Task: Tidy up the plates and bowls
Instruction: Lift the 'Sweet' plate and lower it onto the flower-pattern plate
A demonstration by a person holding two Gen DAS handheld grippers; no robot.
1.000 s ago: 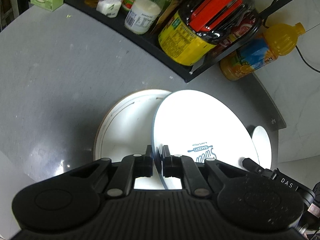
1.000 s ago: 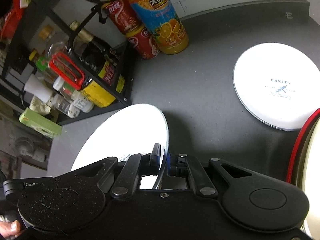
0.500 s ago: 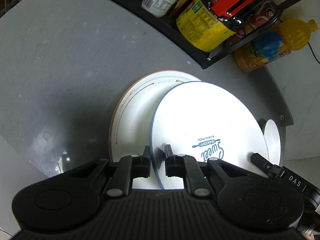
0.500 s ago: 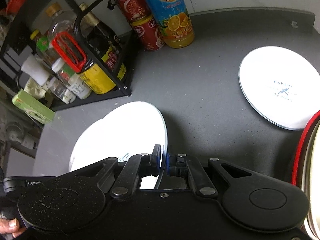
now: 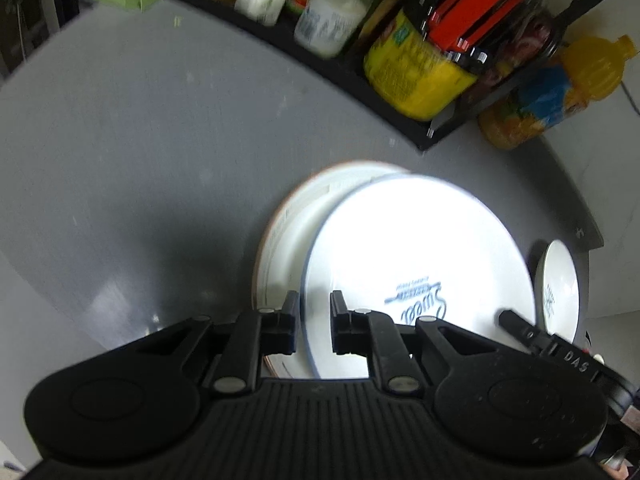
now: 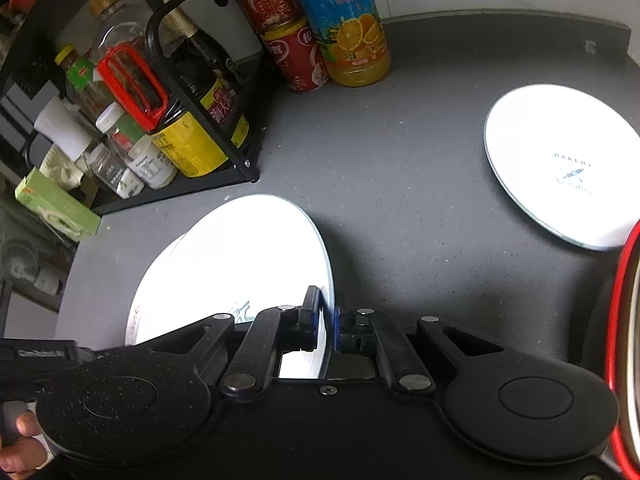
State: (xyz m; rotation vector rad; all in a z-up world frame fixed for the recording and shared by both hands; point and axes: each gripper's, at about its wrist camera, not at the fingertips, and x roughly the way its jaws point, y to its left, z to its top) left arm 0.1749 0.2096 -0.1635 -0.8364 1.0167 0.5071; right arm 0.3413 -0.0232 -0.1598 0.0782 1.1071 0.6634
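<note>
A white blue-rimmed plate [image 5: 420,264] printed "Sweet" lies tilted over a larger brown-rimmed white plate [image 5: 288,240] on the grey counter. My left gripper [image 5: 314,320] is open, its fingers standing either side of the near rim without pinching it. In the right wrist view the same plate [image 6: 240,264] has my right gripper [image 6: 328,320] shut on its edge. The right gripper's body [image 5: 560,354] shows at the plate's right side in the left wrist view. A second "Bakery" plate [image 6: 560,168] lies flat to the right, also visible as the plate [image 5: 558,288].
A black rack of bottles and jars [image 6: 160,120] stands behind the plates, also seen as the rack [image 5: 420,60]. An orange juice bottle [image 6: 348,28] and red cans [image 6: 288,40] stand beside it. A red-rimmed dish [image 6: 620,320] fills the right edge. A hand [image 6: 20,440] holds the left gripper.
My left gripper's fingers have spread apart and let go of the blue-rimmed plate's rim. The right gripper stays shut on the plate, which now sits lower over the brown-rimmed plate.
</note>
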